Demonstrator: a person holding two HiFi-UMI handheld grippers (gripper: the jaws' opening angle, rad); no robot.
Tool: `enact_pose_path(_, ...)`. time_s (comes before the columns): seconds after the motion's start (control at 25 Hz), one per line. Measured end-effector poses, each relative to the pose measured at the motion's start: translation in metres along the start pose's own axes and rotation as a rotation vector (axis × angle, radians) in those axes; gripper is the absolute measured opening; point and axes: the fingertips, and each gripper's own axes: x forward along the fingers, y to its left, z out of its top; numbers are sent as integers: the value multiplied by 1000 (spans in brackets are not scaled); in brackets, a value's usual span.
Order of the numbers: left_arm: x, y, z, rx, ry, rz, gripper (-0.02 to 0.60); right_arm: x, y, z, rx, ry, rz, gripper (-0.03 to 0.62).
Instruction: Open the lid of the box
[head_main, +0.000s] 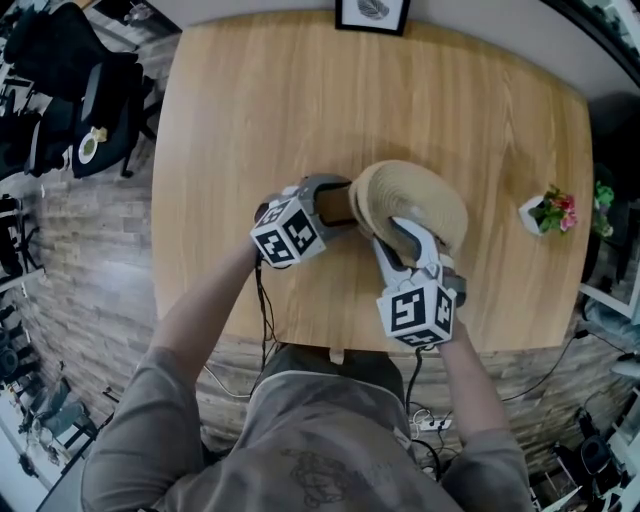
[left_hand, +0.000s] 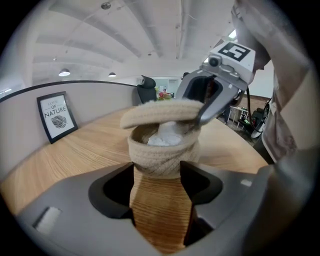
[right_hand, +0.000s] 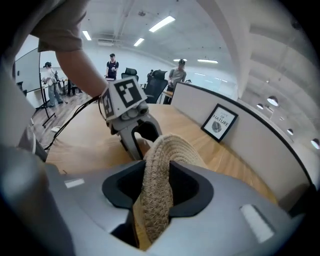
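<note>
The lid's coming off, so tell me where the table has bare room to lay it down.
Free: the wide stretch of table left of the basket, and the strip between lid and framed picture. Crowded: the near middle around the basket, and the right edge by the flower pot.

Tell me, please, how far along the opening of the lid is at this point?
Done: the left gripper grips the woven box by its body, and the right gripper is clamped on the rim of the lid. In hand: the lid is tipped up on that side, showing white contents, but it rests across the box's mouth. Left: lifting it fully clear.
</note>
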Motion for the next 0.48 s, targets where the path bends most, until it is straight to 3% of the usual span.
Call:
enact_pose_path(0.24,1,2,0,-21,19,15,287,-44,-48,29,130,-181,-114,88)
enact_pose_path(0.48,1,2,-4,-81,42,40,272,-91,-114,1,535,-311,-273,71)
